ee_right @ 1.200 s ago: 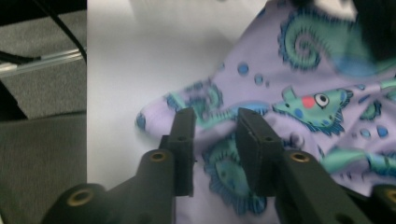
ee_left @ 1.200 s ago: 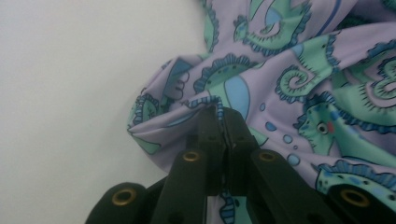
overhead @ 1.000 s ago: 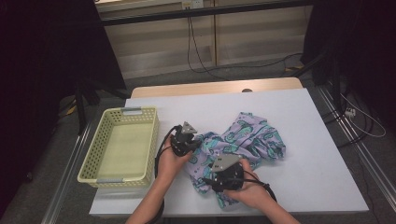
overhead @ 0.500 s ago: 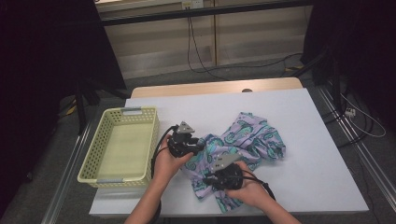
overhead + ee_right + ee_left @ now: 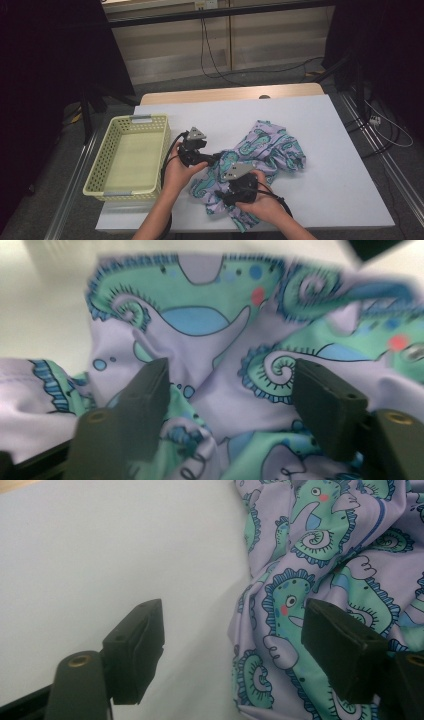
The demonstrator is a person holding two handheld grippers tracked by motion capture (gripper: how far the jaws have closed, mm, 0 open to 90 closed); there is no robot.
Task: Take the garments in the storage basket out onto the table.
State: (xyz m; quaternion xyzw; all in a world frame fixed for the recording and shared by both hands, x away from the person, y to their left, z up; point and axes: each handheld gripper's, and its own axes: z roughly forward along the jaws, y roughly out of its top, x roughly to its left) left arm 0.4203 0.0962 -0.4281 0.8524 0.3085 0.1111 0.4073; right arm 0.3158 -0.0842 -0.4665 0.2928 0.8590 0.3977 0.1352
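Observation:
A lilac cloth printed with teal sea creatures lies crumpled on the white table. My left gripper is at the cloth's left edge. In the left gripper view the cloth lies under the right jaw and bare table under the left. The left gripper has just been opening, and its pads press on nothing. My right gripper hovers over the near part of the cloth. Its jaws have also just been opening, and they stand apart above the folds of the cloth without pinching them.
A pale yellow mesh basket sits at the table's left edge, close to my left hand. Bare table stretches to the right of and beyond the cloth. Cables trail on the floor behind the table.
Both hands stay almost where they were. The folds of the cloth near the grippers have shifted slightly.

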